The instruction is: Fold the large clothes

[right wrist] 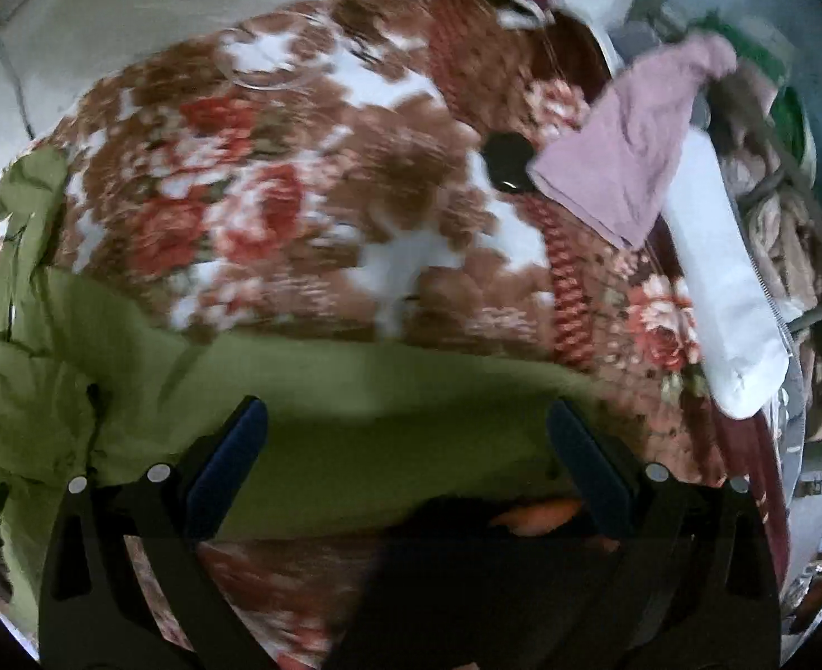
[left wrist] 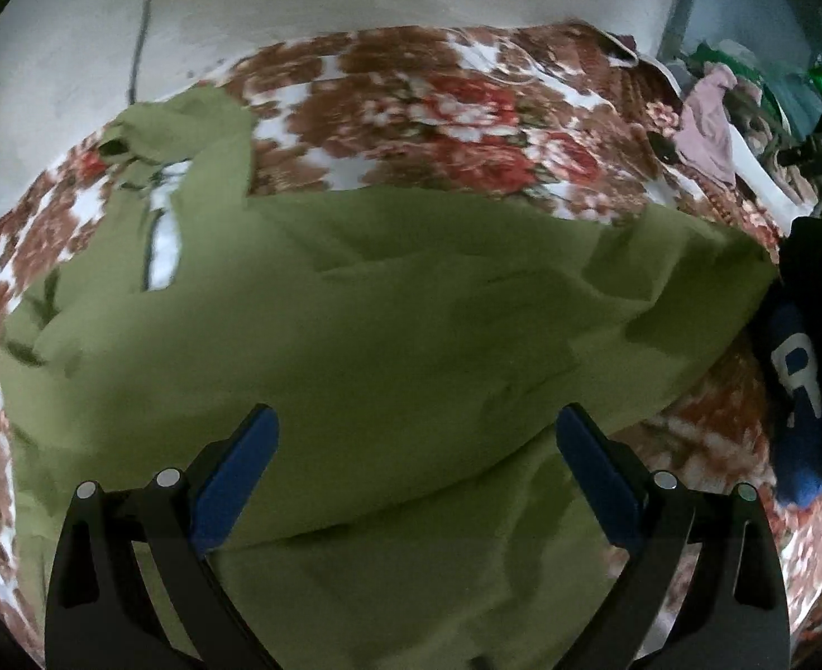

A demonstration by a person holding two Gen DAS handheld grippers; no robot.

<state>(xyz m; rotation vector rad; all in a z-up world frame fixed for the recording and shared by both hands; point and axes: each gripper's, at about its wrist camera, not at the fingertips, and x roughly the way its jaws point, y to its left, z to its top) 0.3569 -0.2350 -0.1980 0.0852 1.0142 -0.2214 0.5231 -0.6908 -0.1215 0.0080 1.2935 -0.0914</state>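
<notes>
- Green garment (left wrist: 388, 301): spread across the floral blanket (left wrist: 439, 106), partly doubled over, collar end bunched toward the far left.
- Looks soft, thin and light; likely limp, prone to sag and wrinkle when lifted, not slippery on the plush blanket.
- Left gripper (left wrist: 417, 474): released, jaws wide apart over the cloth, holding nothing.
- Right gripper (right wrist: 408, 463): likewise spread, empty, above the near edge.
- Best pinched at hem corners or the fold's edge, both ends together.
</notes>
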